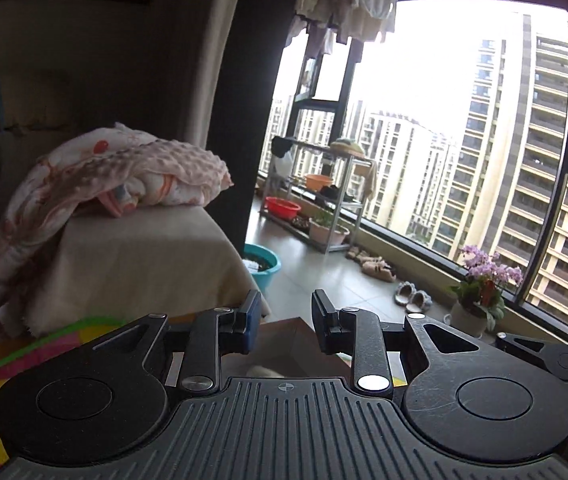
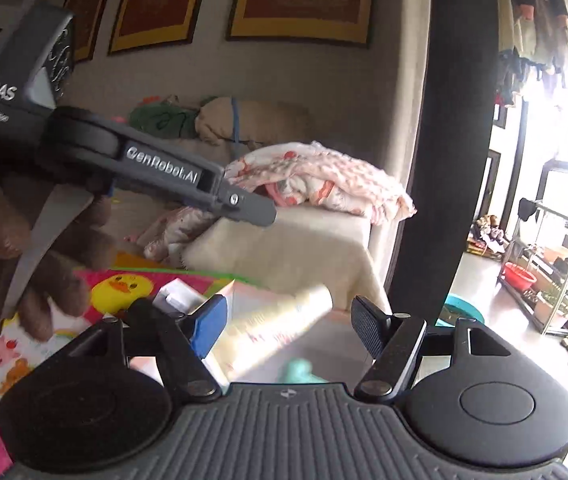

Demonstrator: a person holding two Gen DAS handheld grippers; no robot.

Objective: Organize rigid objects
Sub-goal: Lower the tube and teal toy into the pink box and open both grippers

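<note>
In the left wrist view my left gripper [image 1: 285, 316] is open and empty, held above the corner of a brown wooden surface [image 1: 284, 340]; a small white thing [image 1: 262, 371] lies just under the jaws. In the right wrist view my right gripper [image 2: 289, 326] is open, with a blurred cream cylinder [image 2: 280, 328] lying slanted between the fingers, not clamped. A small teal object [image 2: 299, 372] lies below it. A small white box [image 2: 176, 294] sits left of the blue left pad [image 2: 208, 328]. The left gripper's grey body [image 2: 156, 164] crosses the upper left, held by a brown-gloved hand [image 2: 24, 256].
A colourful play mat [image 2: 124, 286] with a yellow duck covers the floor. A cream-covered sofa [image 1: 132, 256] holds a pink blanket [image 1: 124, 172]. A teal basin [image 1: 262, 266], a metal rack [image 1: 323, 200], slippers [image 1: 411, 302] and a flower pot [image 1: 479, 300] stand by the window.
</note>
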